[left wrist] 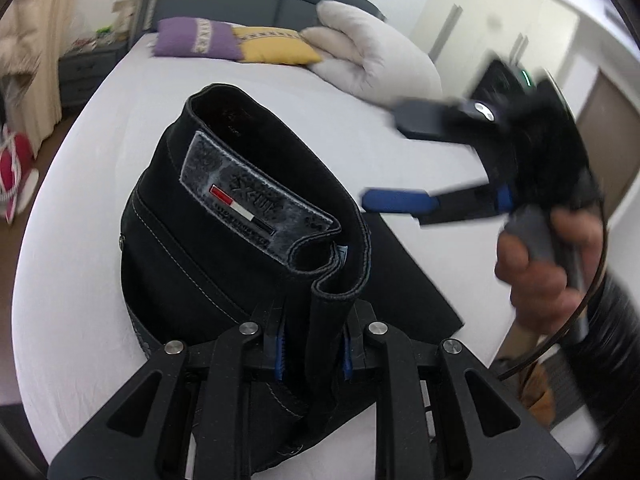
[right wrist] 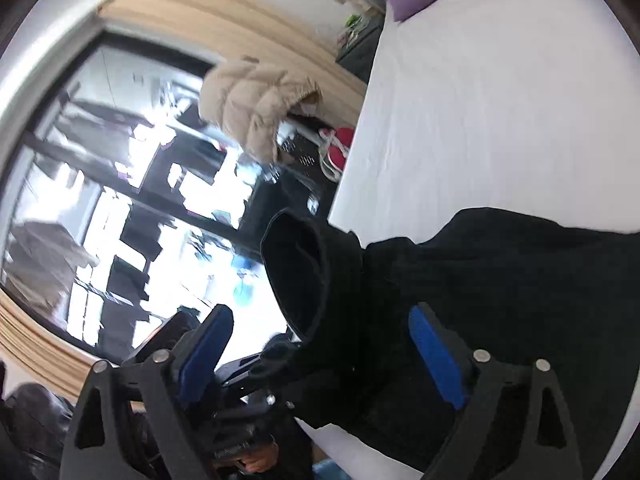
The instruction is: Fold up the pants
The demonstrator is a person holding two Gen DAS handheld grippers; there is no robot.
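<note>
The black pants [left wrist: 224,232] lie bunched on the white bed [left wrist: 80,240], waistband up, with a grey label showing a red, white and black flag. My left gripper [left wrist: 314,344] is shut on the waistband edge and lifts it. My right gripper [left wrist: 384,160] is in the left wrist view to the right of the pants, blurred, fingers wide open and empty. In the right wrist view the right gripper [right wrist: 320,340] is open with blue pads [right wrist: 436,352], and the lifted black pants [right wrist: 500,288] hang just ahead between the fingers, touching neither pad that I can see.
A purple pillow [left wrist: 192,38], a yellow pillow [left wrist: 276,46] and a rolled white duvet [left wrist: 372,56] lie at the head of the bed. A dark nightstand [left wrist: 86,70] stands at left. A large window [right wrist: 120,200] and a beige jacket [right wrist: 256,100] are beyond the bed's edge.
</note>
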